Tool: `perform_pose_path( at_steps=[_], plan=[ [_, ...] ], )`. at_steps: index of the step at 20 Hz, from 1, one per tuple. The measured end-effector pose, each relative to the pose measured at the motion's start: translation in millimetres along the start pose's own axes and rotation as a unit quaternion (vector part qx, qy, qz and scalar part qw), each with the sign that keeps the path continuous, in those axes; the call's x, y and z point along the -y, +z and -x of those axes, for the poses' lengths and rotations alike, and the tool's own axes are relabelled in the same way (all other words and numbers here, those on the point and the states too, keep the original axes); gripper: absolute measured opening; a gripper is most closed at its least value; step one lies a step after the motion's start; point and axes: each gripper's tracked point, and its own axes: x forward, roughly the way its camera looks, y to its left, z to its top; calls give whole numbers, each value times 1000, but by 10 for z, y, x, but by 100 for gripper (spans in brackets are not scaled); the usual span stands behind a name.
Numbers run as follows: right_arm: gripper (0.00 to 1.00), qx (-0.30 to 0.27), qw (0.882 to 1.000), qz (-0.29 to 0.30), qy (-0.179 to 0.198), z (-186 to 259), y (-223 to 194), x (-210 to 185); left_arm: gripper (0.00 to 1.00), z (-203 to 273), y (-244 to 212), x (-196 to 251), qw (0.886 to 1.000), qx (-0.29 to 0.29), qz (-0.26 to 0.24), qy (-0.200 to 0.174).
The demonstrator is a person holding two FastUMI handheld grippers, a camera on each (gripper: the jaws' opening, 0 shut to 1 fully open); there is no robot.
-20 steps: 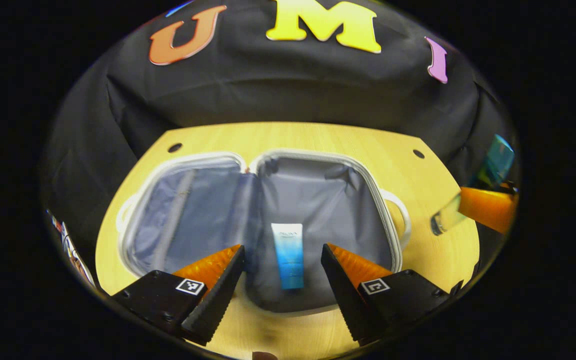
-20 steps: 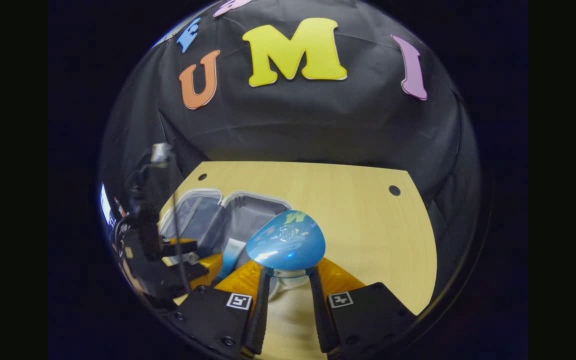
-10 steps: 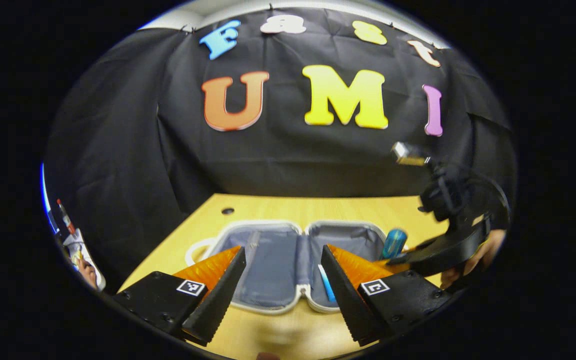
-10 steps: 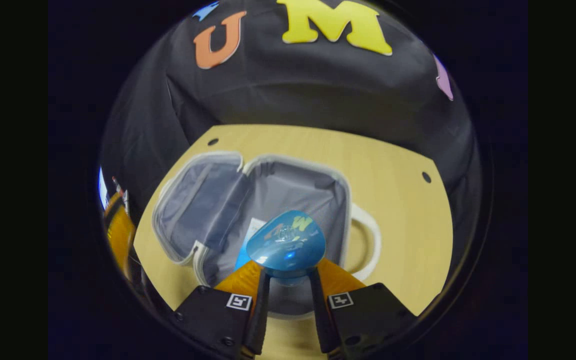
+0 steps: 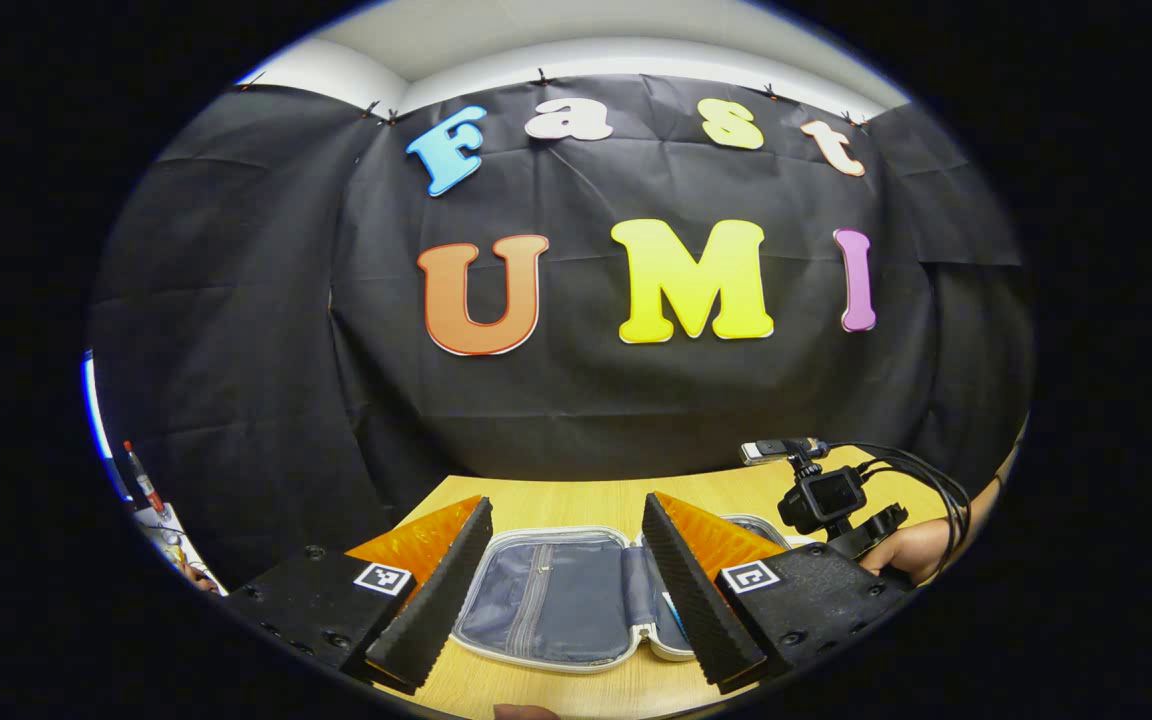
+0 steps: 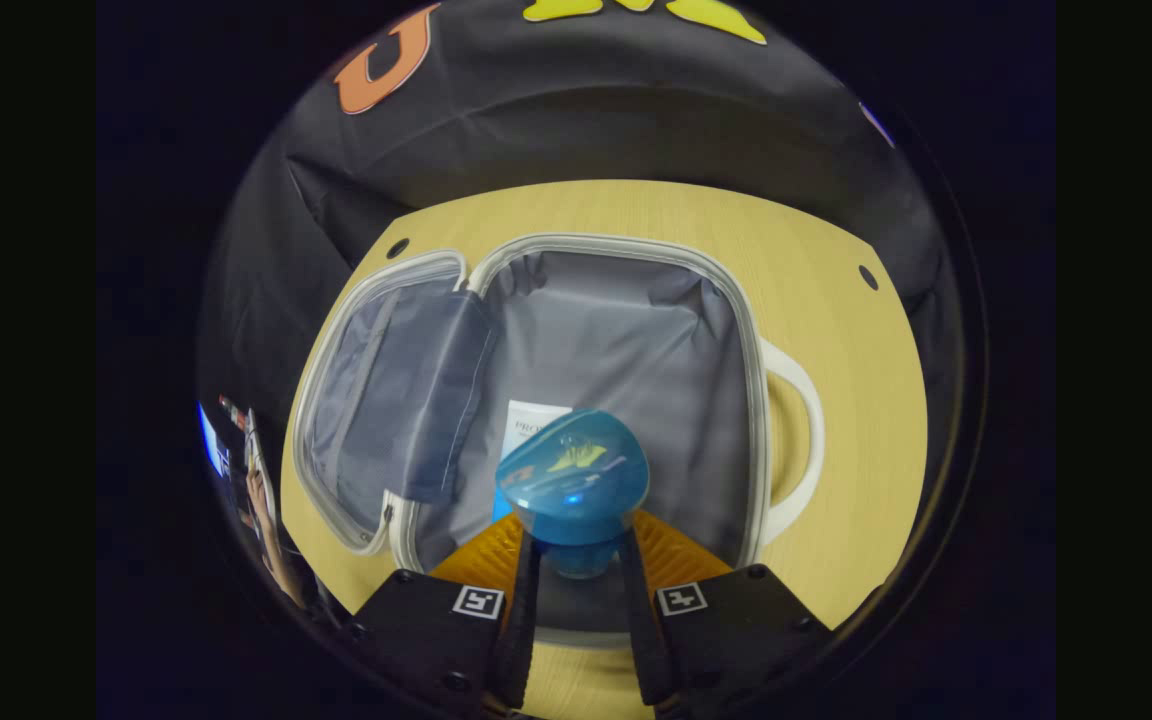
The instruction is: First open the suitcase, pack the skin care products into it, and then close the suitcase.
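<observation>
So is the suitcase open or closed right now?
Open. The suitcase lies flat on the table, both halves spread, grey lining showing, a tube inside.

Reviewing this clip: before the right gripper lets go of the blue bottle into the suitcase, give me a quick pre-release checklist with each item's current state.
1. Suitcase lying open, both halves flat on the table: ok.
2. Right gripper shut on the blue bottle: ok.
3. Bottle positioned above the right-hand compartment, inside its rim: ok.
4. Landing spot free: not ok, the white-and-blue tube lies right under the bottle.
5. Left gripper open, empty, pulled back at the near edge: ok.
6. Height of the bottle above the lining: cannot tell.
</observation>
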Motion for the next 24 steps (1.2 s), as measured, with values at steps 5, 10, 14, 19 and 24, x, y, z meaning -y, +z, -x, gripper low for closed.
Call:
perform_pose_path(
  at_steps=[5, 10, 14, 19, 24],
  plan=[
    [39, -5, 999, -35, -19, -269, 166, 47, 97, -58, -270, -342, 999, -40, 4, 34],
    [39, -32, 997, -61, -25, -451, 49, 104, 97, -48, -394, -407, 996, -57, 67, 7],
    [41, -35, 996, -78, -27, -489, 25, 122, 96, -68, -500, -721, 995, -68, 61, 42],
    [45, -24, 997, -73, -5, -323, 97, 98, 96, -117, -683, -1120, 989, -90, 84, 75],
    [81, 51, 998, -37, 14, 284, 308, 203, 96, -325, -938, -1418, 982, -113, 132, 76]
  ],
)
